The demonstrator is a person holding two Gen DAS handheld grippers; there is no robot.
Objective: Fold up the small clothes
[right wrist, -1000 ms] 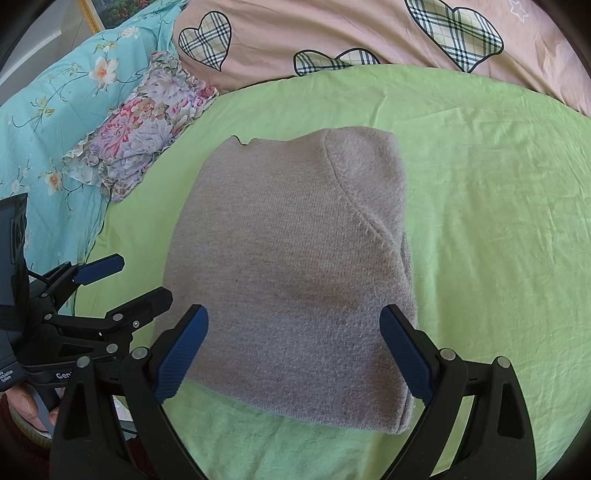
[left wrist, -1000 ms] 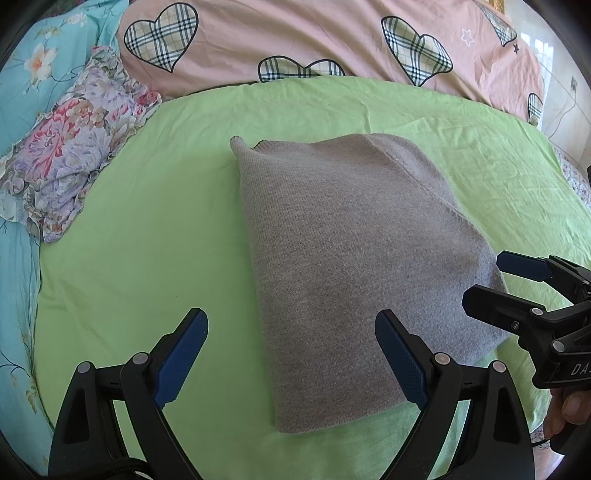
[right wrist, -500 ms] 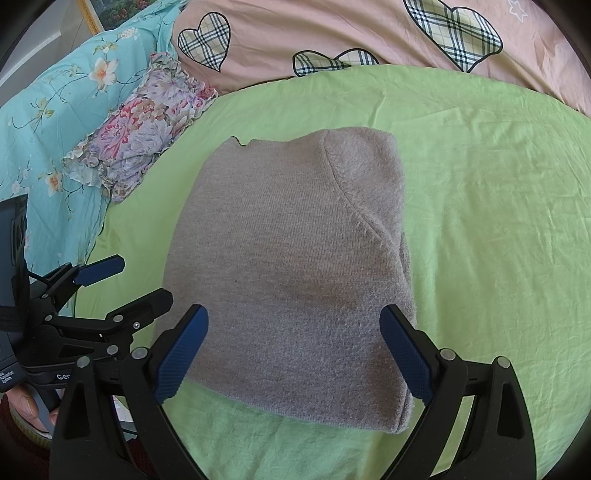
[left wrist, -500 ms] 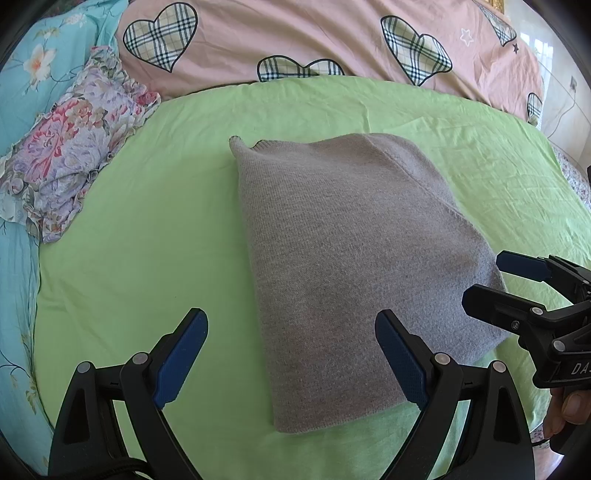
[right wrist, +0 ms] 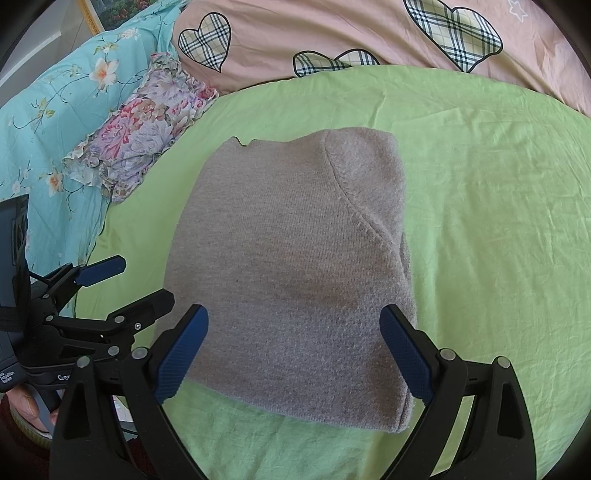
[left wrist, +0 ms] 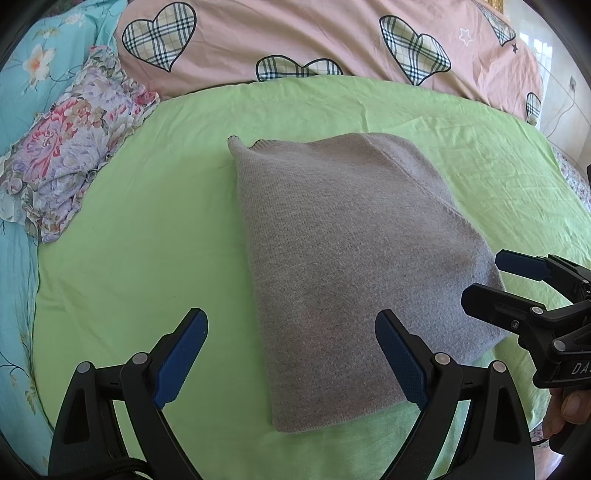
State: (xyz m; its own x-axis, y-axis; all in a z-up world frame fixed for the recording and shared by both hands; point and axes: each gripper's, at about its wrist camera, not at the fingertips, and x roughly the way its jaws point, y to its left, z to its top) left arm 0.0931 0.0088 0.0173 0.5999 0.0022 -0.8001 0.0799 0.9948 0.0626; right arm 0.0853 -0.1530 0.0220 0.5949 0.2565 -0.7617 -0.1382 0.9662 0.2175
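The grey knitted garment (left wrist: 351, 266) lies folded into a compact, roughly rectangular stack on the green sheet (left wrist: 129, 240) of the bed, its layers doubled along the right-hand side. It looks soft, light and limp, a thick knit that will sag and slide open if lifted by one layer only. The safest hold is probably the near hem at its two corners, pinching every layer together. The left tongs (left wrist: 291, 354) hover spread wide above the near left corner, gripping nothing; the right tongs (right wrist: 293, 354) hover equally spread over the near edge, also empty. A floral cloth (right wrist: 136, 133) sits well apart at the left, beside the pink heart-print quilt (right wrist: 369, 29).
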